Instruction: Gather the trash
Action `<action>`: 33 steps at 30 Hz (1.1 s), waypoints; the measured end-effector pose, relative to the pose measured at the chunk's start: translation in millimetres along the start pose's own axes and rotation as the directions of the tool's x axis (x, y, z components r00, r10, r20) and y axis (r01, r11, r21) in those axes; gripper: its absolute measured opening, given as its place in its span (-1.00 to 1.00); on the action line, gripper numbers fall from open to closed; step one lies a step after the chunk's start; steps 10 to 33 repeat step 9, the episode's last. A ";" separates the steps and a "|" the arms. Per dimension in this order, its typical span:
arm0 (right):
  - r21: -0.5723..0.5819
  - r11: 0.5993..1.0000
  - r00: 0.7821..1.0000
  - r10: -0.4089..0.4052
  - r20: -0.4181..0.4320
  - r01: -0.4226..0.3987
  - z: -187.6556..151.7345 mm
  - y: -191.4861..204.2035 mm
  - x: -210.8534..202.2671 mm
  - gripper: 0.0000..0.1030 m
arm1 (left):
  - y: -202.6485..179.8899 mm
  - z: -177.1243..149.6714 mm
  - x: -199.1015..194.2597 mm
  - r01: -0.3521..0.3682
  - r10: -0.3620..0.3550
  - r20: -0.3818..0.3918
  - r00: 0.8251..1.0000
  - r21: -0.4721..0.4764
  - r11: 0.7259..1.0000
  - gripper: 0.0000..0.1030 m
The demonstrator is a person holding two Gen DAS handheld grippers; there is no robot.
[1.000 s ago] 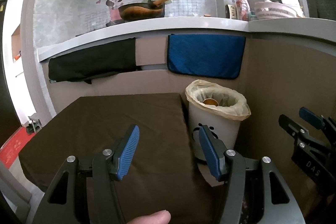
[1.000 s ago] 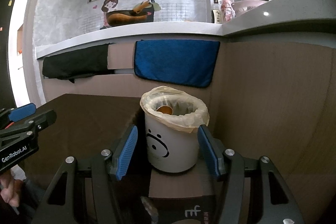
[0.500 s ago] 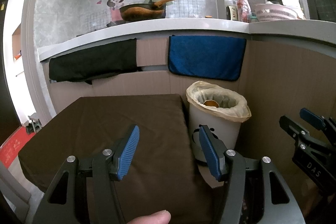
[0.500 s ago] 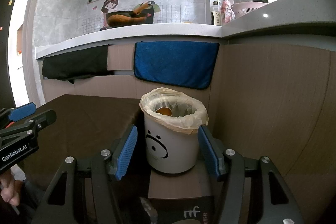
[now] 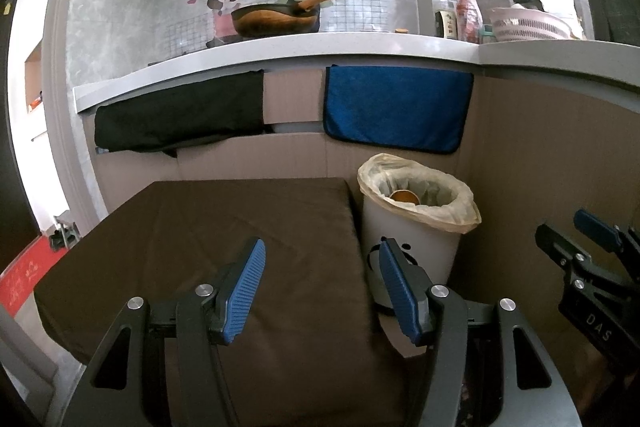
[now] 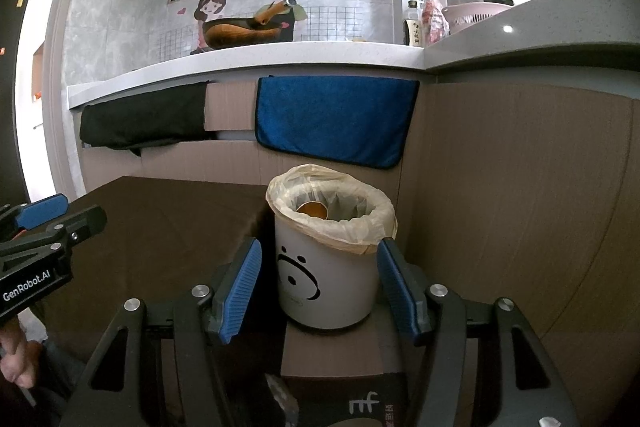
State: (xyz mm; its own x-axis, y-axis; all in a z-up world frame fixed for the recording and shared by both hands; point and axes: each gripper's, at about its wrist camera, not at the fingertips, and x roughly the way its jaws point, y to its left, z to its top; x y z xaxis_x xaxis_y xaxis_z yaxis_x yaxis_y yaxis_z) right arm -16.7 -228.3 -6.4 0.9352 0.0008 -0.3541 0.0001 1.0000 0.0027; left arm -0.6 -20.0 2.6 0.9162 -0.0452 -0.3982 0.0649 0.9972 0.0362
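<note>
Nothing's moved lately: left claw (image 5: pixel 322 289) and right claw (image 6: pixel 318 289) both gape empty, trash bin (image 6: pixel 328 259) just ahead already holding a cup (image 6: pixel 313 209).

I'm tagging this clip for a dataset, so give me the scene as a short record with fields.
bin: white bin with a face print, lined with a bag
bin contents: an orange-brown round thing
surface: brown cloth, nothing on it
left gripper: open, holding nothing
right gripper: open, holding nothing
</note>
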 end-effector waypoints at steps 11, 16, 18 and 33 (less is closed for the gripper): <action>0.000 1.000 1.000 -0.001 -0.001 0.001 0.2 0.0 0.1 0.12 | -2.1 0.3 1.0 -0.002 0.002 -0.003 1.000 -0.003 1.000 0.17; 0.000 1.000 1.000 -0.001 -0.001 0.001 0.2 0.0 0.1 0.12 | -2.1 0.3 1.0 -0.002 0.002 -0.003 1.000 -0.003 1.000 0.17; 0.000 1.000 1.000 -0.001 -0.001 0.001 0.2 0.0 0.1 0.12 | -2.1 0.3 1.0 -0.002 0.002 -0.003 1.000 -0.003 1.000 0.17; 0.000 1.000 1.000 -0.001 -0.001 0.001 0.2 0.0 0.1 0.12 | -2.1 0.3 1.0 -0.002 0.002 -0.003 1.000 -0.003 1.000 0.17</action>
